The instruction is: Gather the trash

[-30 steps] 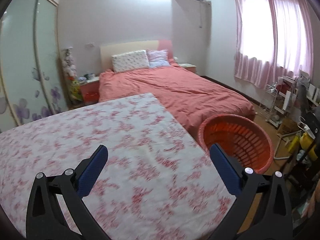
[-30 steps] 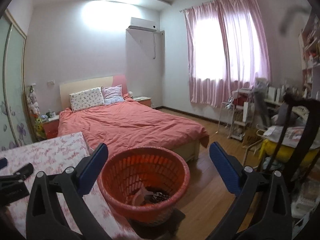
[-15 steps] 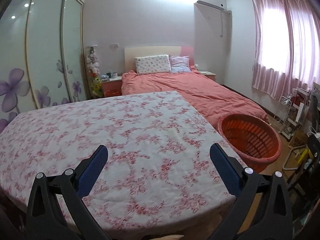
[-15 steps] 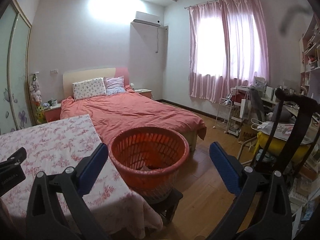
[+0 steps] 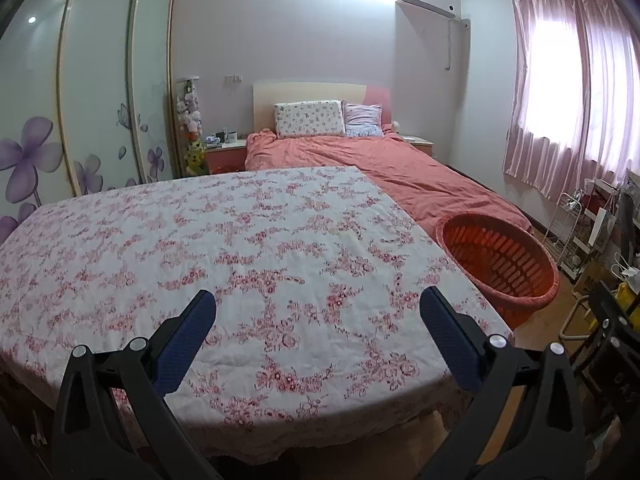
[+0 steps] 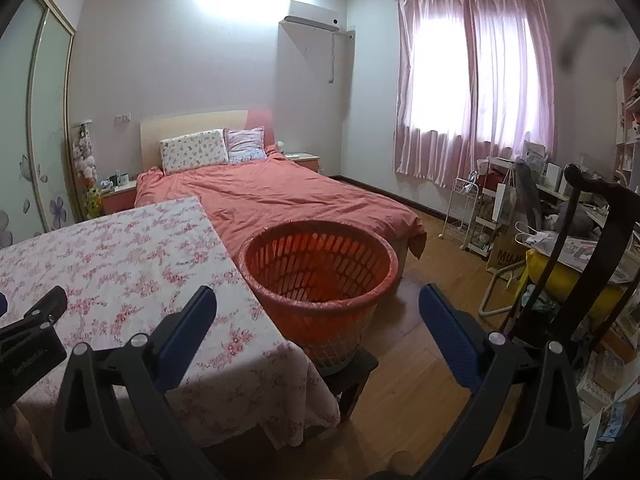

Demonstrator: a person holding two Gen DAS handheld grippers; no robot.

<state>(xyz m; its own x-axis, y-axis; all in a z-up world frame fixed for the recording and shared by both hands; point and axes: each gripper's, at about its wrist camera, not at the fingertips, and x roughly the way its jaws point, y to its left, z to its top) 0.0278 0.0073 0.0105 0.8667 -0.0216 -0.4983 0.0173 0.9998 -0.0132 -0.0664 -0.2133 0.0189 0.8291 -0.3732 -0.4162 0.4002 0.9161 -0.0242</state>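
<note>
Both my tongs hang spread wide and pinch nothing. My left tongs (image 5: 318,332) hover over the near edge of the worktop (image 5: 248,240), whose flowered cloth shows no trash that I can make out. The orange basket (image 6: 318,276), where I judge the trash belongs, stands on a small dark stool just off the worktop's right edge, between the worktop and the bed (image 6: 280,196). It lies straight ahead of my right tongs (image 6: 318,326) and a little below them, so my right hand is the nearer one; from my left tongs it sits off to the right, beyond the cloth's edge. I cannot see the basket's bottom from here, so what it holds I cannot tell. With nothing left to pick on the cloth, I judge the collecting close to finished.
</note>
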